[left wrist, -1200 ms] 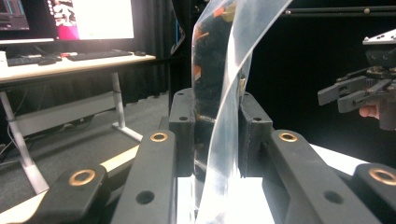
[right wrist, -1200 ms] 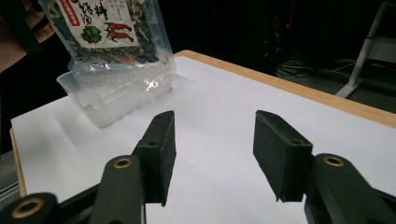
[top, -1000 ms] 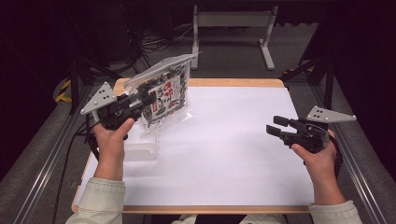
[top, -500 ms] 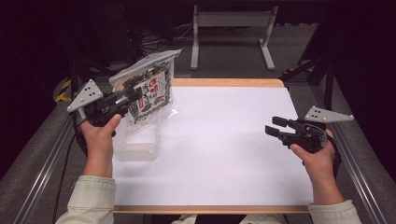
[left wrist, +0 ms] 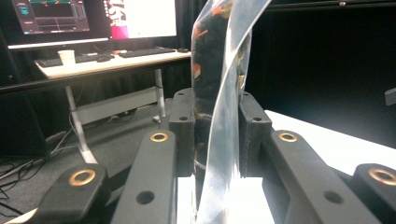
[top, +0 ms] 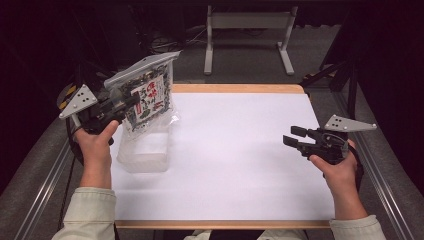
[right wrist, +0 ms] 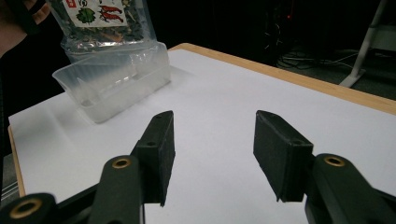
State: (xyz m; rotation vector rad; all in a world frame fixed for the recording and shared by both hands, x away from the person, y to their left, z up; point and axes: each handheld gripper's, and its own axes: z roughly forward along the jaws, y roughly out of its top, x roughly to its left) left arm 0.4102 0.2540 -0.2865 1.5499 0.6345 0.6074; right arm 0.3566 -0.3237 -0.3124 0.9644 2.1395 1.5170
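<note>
Since a second ago: bag of dried food point(top: 147, 97) carried leftward in the high view, from over the upper-middle left of the tabletop point(top: 240, 150) to the frame's upper left, now hanging above the far end of the clear plastic container point(top: 145, 152). Bottom edge of bag just over the container's rim, not yet inside. Reads as lining up to lower the bag into it.

Left tool point(top: 125, 104) clamped on the bag near its left edge; in the left gripper view both pads pinch the clear film point(left wrist: 219, 116), bag rising upright between them.

Right tool point(top: 292, 136) at middle right of high view, unmoved, jaws moderately wide, nothing between them. Well apart from the bag; container and bag at upper left of the right gripper view point(right wrist: 112, 74).
</note>
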